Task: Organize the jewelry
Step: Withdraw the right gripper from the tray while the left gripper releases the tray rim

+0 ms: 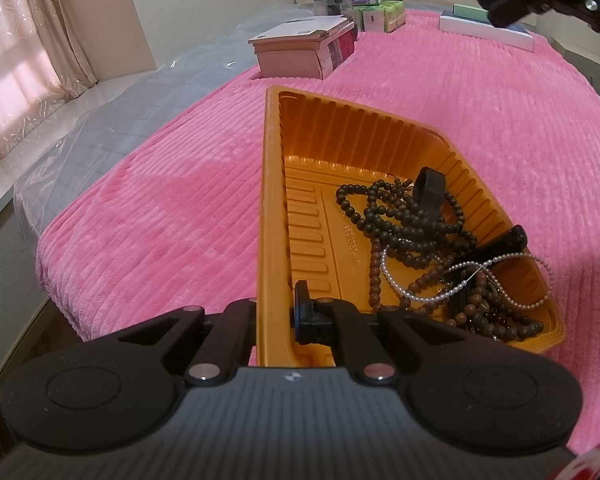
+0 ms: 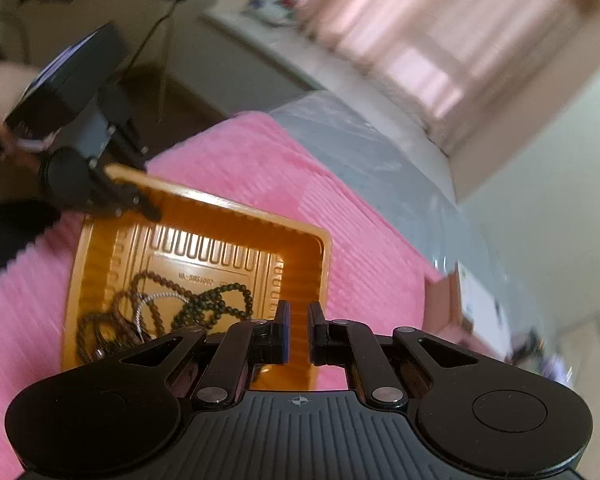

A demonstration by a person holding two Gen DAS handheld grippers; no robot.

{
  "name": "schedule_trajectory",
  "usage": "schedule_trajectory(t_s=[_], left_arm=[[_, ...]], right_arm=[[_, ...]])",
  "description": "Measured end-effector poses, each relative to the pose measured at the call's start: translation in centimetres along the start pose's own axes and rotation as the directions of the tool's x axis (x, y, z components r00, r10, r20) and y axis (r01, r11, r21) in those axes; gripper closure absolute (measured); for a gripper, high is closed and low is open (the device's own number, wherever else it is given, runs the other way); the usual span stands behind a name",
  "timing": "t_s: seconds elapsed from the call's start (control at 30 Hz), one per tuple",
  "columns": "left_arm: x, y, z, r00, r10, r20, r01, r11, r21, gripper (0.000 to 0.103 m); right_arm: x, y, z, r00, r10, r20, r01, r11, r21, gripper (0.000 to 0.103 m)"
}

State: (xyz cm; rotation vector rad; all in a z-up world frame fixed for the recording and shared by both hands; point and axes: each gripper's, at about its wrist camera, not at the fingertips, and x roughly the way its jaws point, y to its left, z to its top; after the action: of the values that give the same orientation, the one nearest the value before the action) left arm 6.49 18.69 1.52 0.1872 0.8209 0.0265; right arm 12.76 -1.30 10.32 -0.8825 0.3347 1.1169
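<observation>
Pink ribbed blanket (image 1: 440,92) spread over a bed, with pale curtains (image 1: 16,40) off to one side and a grey quilt under clear plastic (image 1: 112,120) along the blanket's edge. Orange plastic tray (image 1: 272,200) resting on the blanket, ribbed walls, embossed floor. Heaped in one end of the tray: dark wooden bead strands (image 1: 400,220), a white pearl string (image 1: 420,296) looped over them, browner beads (image 1: 488,312) in the corner, a black ring-shaped piece (image 1: 430,188) standing among the beads. Cardboard box (image 1: 304,48) beyond the far end of the tray, smaller boxes (image 1: 380,12) stacked behind it, a flat white box (image 1: 488,32) farther along.

Left gripper (image 1: 278,316) clamped on the tray's near wall, one finger (image 1: 306,316) inside the tray, the other outside and mostly hidden by the wall. Right gripper (image 2: 298,332) raised above the tray on the side away from the beads, jaws parted by a narrow gap, nothing between them. Much motion blur in the right wrist view; same tray (image 2: 204,204) and beads (image 2: 212,300) recognisable, finer detail not.
</observation>
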Motion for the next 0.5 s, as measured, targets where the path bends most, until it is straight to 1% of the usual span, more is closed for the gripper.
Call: schedule_trajectory(t_s=[0.07, 0.13, 0.2, 0.23, 0.3, 0.37, 0.4, 0.43, 0.5], left_arm=[[0.0, 0.0, 0.0, 1.0, 0.001, 0.0, -0.001, 1.0, -0.001, 0.1], [0.1, 0.0, -0.1, 1.0, 0.001, -0.002, -0.001, 1.0, 0.0, 0.1], [0.1, 0.1, -0.1, 1.0, 0.0, -0.002, 0.0, 1.0, -0.002, 0.1], [0.1, 0.1, -0.1, 1.0, 0.001, -0.003, -0.001, 1.0, -0.003, 0.1], [0.2, 0.2, -0.2, 1.0, 0.0, -0.004, 0.0, 1.0, -0.007, 0.1], [0.2, 0.3, -0.2, 1.0, -0.004, -0.005, 0.004, 1.0, -0.011, 0.1], [0.2, 0.3, -0.3, 1.0, -0.007, -0.005, 0.007, 1.0, -0.015, 0.1], [0.2, 0.4, -0.3, 1.0, -0.01, -0.005, 0.01, 1.0, -0.019, 0.1], [0.2, 0.5, -0.3, 1.0, -0.014, -0.006, 0.014, 1.0, -0.023, 0.1]], right_arm=[[-0.5, -0.5, -0.9, 1.0, -0.004, 0.01, 0.003, 0.995, 0.101, 0.096], [-1.0, -1.0, -2.1, 1.0, -0.006, 0.02, 0.002, 0.977, 0.214, 0.096], [-1.7, -1.5, -3.1, 0.999, -0.012, 0.032, 0.002, 0.947, 0.32, 0.096], [-2.1, -1.6, -3.9, 0.999, -0.016, 0.046, -0.003, 0.92, 0.391, 0.096], [-2.8, -2.1, -5.5, 0.997, -0.017, 0.078, -0.027, 0.846, 0.533, 0.096], [-3.4, -2.0, -7.5, 0.994, -0.005, 0.105, -0.067, 0.738, 0.672, 0.096], [-3.6, -1.7, -8.5, 0.994, -0.004, 0.113, -0.079, 0.686, 0.724, 0.096], [-3.8, -1.3, -9.3, 0.994, -0.008, 0.113, -0.081, 0.645, 0.76, 0.096], [-4.2, -0.4, -10.8, 0.994, -0.018, 0.105, -0.076, 0.578, 0.813, 0.096]])
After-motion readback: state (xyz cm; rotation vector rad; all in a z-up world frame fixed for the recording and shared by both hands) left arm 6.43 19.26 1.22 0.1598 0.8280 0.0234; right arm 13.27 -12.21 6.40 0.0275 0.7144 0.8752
